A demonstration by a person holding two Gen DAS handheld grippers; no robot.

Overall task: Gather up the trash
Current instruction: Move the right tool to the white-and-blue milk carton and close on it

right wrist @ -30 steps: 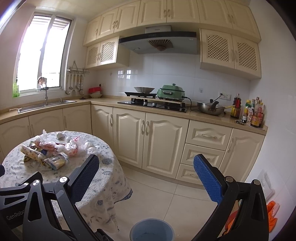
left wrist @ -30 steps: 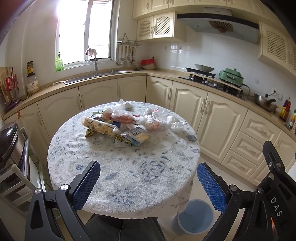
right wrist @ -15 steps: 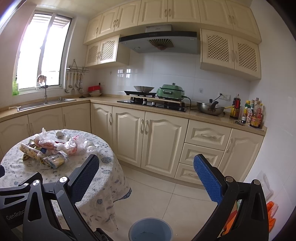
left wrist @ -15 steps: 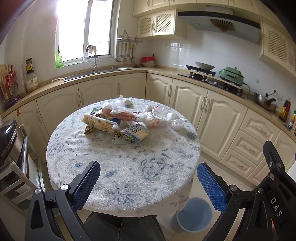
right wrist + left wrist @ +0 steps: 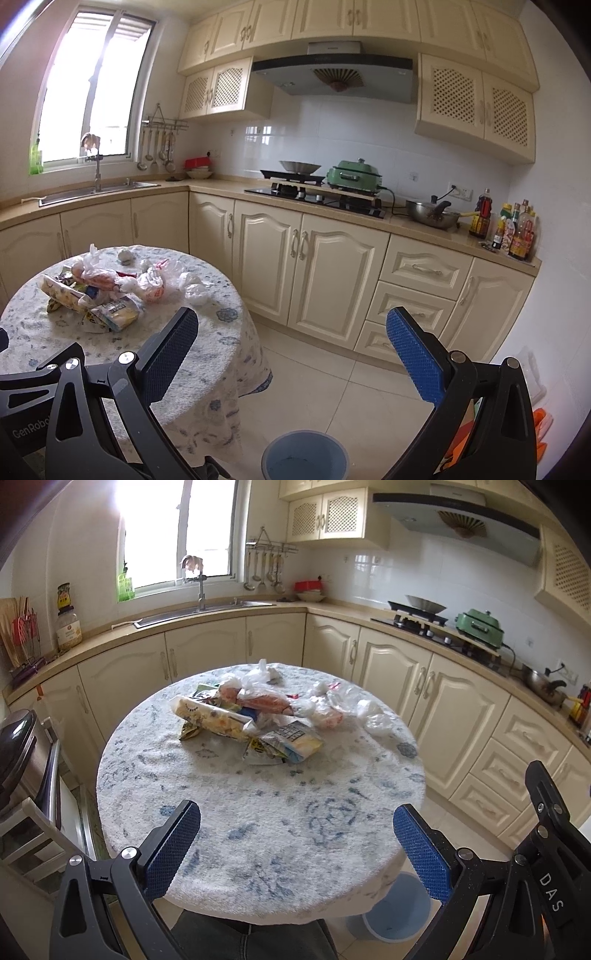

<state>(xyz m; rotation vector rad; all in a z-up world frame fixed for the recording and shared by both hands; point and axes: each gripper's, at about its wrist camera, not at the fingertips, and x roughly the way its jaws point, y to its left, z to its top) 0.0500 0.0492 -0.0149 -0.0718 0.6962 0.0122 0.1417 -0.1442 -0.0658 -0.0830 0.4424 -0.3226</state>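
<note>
nothing has been collected yet, as far as these views show — the whole heap of trash (image 5: pixel 255 716) sits on the round table (image 5: pixel 258 834), and the blue bin (image 5: pixel 305 456) on the floor looks empty in the part of its inside that shows (the rest is cut off by the frame).

the heap lies toward the far edge of the table: a long yellow snack packet (image 5: pixel 210 720), a pinkish wrapped item in clear plastic (image 5: pixel 264 701), a flat yellow-and-white packet (image 5: pixel 291 742) nearest the middle, and several crumpled clear bags (image 5: pixel 375 718) trailing off toward the right edge.

the left claw (image 5: pixel 297 843) hovers over the near edge of the table, its two blue pads wide apart and holding nothing — the trash is well ahead of it, across the bare cloth. the right claw (image 5: pixel 291 350) hangs beyond the table's right edge, over the floor, pads also spread and empty; the heap is off to its left and farther away, and the bin sits just below it.

everything is left to do, in my judgement: reach, grip, carry each piece to the bin.
</note>
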